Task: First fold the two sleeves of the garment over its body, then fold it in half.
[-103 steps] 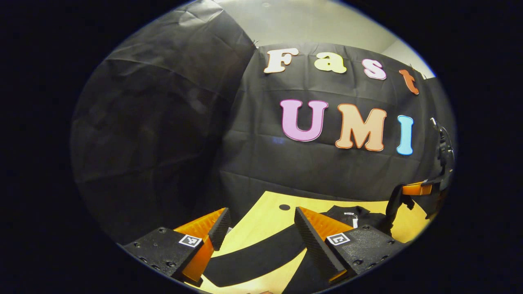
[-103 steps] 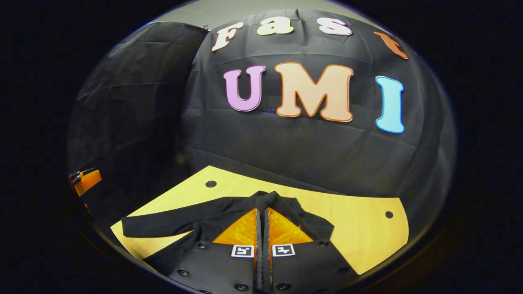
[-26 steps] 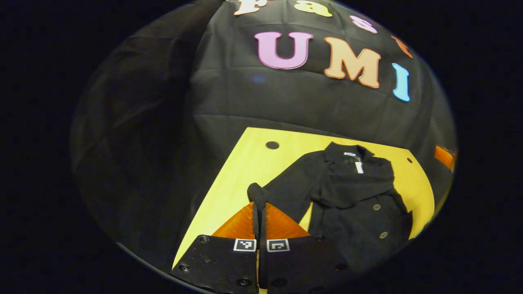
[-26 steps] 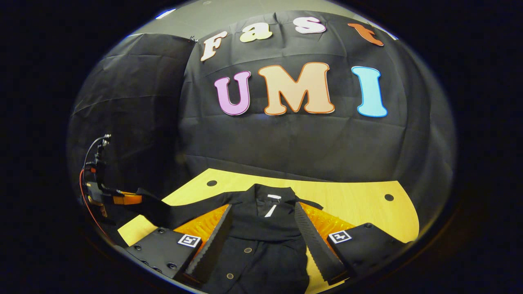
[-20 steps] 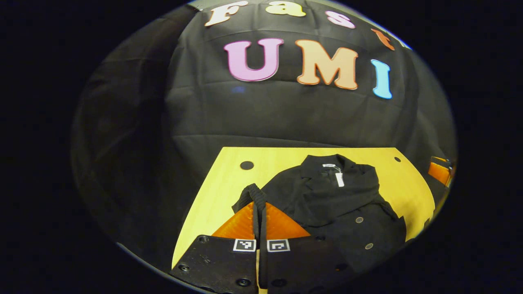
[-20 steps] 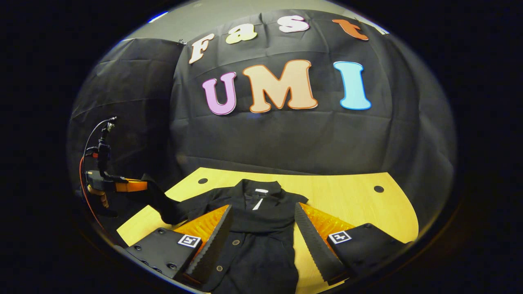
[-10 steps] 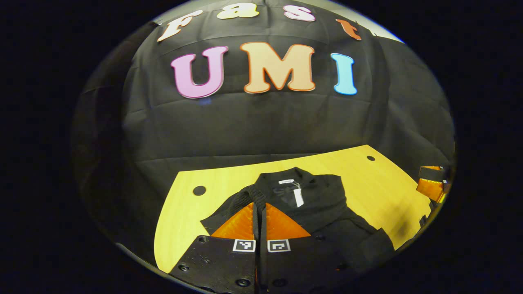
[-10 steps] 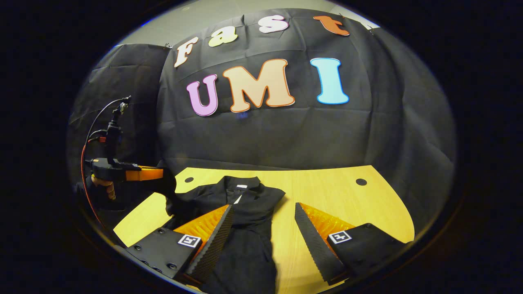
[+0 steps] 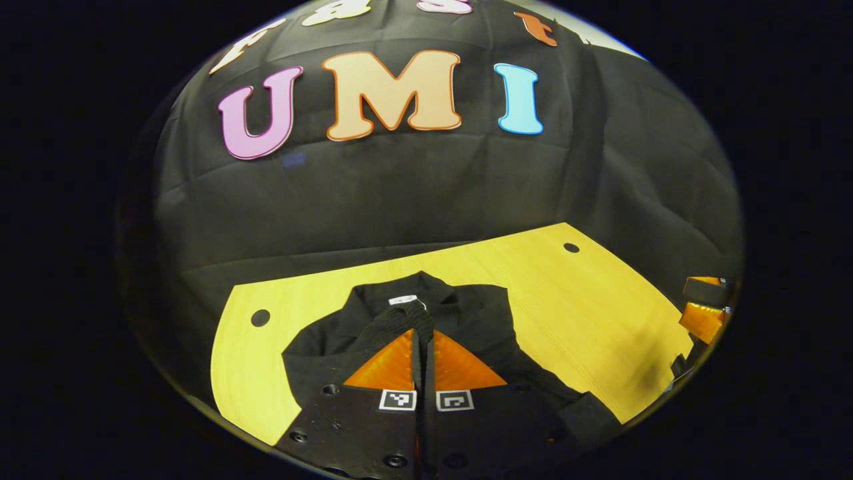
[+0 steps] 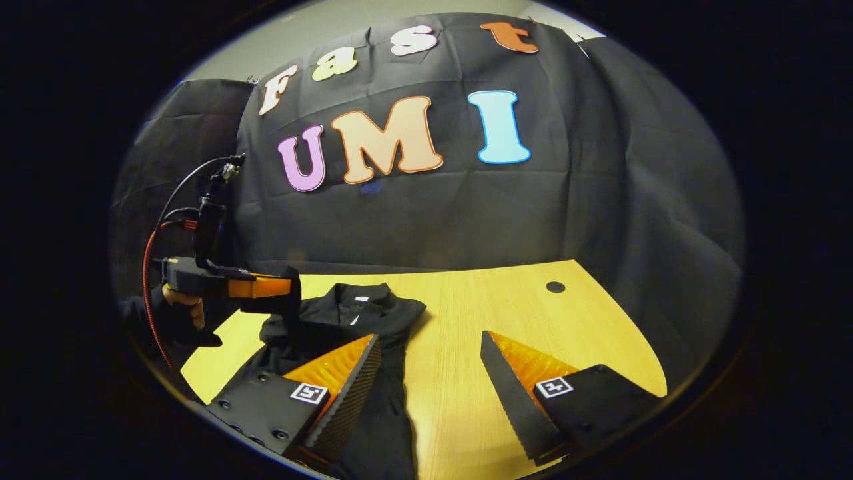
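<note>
A black buttoned jacket (image 9: pixel 480 320) lies on the yellow wooden table (image 9: pixel 586 300), collar and white label toward the wall. My left gripper (image 9: pixel 422 325) is shut on the cuff of the left sleeve (image 9: pixel 400 319), held over the jacket's chest just below the collar. In the right gripper view the left gripper (image 10: pixel 283 290) hovers above the jacket (image 10: pixel 360 310), and the sleeve (image 10: pixel 291 323) hangs down from it. My right gripper (image 10: pixel 430 350) is open over bare table beside the jacket's right edge, with nothing between its fingers.
A person's hand (image 10: pixel 181 301) holds the left gripper, with a red cable (image 10: pixel 148 280) looping behind it. Round holes (image 10: pixel 555 287) mark the table's back corners. The right gripper (image 9: pixel 705 307) shows at the table's right edge. Black cloth walls the booth behind.
The left gripper has carried the left sleeve to the right, from beside the jacket to over its chest. The right gripper, shut on the other sleeve 5 s ago, is now open and has drifted right.
</note>
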`<state>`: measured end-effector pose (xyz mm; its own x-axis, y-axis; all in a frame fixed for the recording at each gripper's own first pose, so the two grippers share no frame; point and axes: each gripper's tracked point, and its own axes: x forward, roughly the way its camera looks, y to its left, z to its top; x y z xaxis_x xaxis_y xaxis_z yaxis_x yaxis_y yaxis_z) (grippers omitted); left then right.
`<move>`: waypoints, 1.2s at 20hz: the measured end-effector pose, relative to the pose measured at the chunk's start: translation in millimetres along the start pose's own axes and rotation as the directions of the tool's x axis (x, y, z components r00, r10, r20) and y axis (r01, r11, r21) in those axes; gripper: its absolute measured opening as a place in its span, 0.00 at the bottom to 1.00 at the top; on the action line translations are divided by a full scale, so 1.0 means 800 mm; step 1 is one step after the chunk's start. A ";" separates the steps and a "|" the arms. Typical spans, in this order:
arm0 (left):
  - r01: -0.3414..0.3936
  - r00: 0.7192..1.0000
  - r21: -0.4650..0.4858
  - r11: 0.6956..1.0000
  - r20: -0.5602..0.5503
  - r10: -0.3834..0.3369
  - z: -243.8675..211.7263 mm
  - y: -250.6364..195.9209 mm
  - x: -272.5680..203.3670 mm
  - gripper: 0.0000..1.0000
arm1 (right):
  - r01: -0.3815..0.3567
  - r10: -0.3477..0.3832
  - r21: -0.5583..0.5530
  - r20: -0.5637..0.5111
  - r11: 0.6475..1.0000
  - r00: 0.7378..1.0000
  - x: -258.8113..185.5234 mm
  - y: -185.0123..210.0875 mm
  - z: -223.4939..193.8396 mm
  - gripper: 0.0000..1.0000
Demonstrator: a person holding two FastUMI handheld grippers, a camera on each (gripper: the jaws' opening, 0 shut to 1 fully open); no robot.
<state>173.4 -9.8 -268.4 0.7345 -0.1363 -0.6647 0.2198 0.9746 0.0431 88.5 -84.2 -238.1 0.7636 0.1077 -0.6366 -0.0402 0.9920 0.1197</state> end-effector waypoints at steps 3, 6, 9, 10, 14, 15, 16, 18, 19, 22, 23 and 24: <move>0.020 1.000 0.002 1.000 -0.016 -0.020 -0.003 -0.018 0.013 0.00 | 0.010 -0.010 0.006 -0.002 1.000 1.000 -0.006 -0.009 -0.004 0.97; 0.030 0.999 0.016 0.999 -0.038 -0.030 -0.008 -0.035 0.034 0.00 | 0.015 -0.015 0.018 -0.011 1.000 1.000 -0.010 -0.016 -0.014 0.98; -0.013 0.998 0.037 0.999 -0.061 0.015 -0.011 -0.042 0.067 0.00 | 0.016 -0.016 0.024 -0.028 1.000 0.999 -0.009 -0.023 -0.020 0.98; 0.003 0.999 0.024 1.000 -0.038 -0.002 -0.004 -0.052 0.084 0.02 | 0.021 -0.021 0.023 -0.022 1.000 1.000 -0.011 -0.024 -0.019 0.97; -0.001 0.998 0.024 1.000 0.069 0.000 0.030 -0.063 0.063 0.92 | 0.011 -0.011 0.011 -0.004 1.000 1.000 -0.012 -0.022 -0.014 0.97; -0.013 0.997 0.031 0.999 0.075 0.010 0.031 -0.060 0.056 0.93 | 0.003 -0.003 0.011 -0.002 1.000 1.000 -0.013 -0.022 -0.016 0.98; -0.028 0.996 0.027 0.999 0.082 0.026 0.034 -0.056 0.048 0.93 | -0.008 0.008 0.011 0.002 1.000 1.000 -0.013 -0.021 -0.015 0.98; -0.046 0.994 0.000 0.999 0.099 0.046 0.034 -0.049 0.032 0.93 | -0.039 0.039 0.011 0.009 0.999 0.999 -0.014 -0.018 -0.014 0.97; -0.055 0.993 -0.014 0.998 0.106 0.057 0.033 -0.045 0.022 0.93 | -0.056 0.056 0.006 0.009 0.998 0.998 -0.015 -0.016 -0.015 0.97; -0.101 0.984 -0.042 0.994 0.140 0.106 0.030 -0.027 -0.012 0.93 | -0.099 0.099 -0.040 0.002 0.994 0.995 -0.021 -0.010 -0.013 0.98; -0.120 0.981 -0.046 0.992 0.150 0.126 0.029 -0.020 -0.025 0.94 | -0.104 0.104 -0.054 -0.002 0.993 0.995 -0.024 -0.006 -0.013 0.97; -0.131 0.978 -0.048 0.990 0.157 0.137 0.025 -0.013 -0.039 0.94 | -0.111 0.112 -0.060 0.001 0.992 0.994 -0.027 0.000 -0.009 0.97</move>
<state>160.9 -19.1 -233.4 0.8492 -0.0273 -0.5274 0.0904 0.9914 0.0943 67.0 -86.0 -230.0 0.7552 0.2177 -0.6183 -0.1638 0.9760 0.1435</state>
